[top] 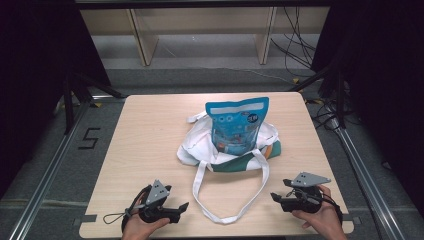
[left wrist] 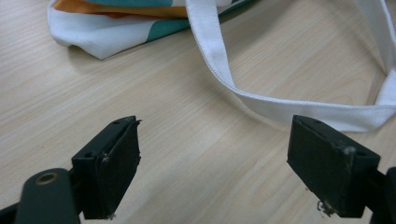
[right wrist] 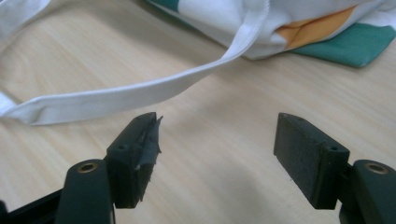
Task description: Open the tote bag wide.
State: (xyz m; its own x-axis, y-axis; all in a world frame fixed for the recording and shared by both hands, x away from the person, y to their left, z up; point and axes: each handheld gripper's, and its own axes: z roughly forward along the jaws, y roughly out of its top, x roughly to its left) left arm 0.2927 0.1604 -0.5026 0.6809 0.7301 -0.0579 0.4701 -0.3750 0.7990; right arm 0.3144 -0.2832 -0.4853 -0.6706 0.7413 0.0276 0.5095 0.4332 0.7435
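Both grippers' jaws spread empty; white strap (top: 231,192) loops between them, tote bag (top: 200,147) beyond.

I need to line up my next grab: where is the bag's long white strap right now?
In the high view, the strap loops from the cloth bag toward the table's near edge, lying flat between the left gripper and right gripper.

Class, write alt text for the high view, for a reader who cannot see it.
A blue snack bag stands in a white, green and orange tote bag on a wooden table. Its strap loops toward the open left gripper and right gripper.
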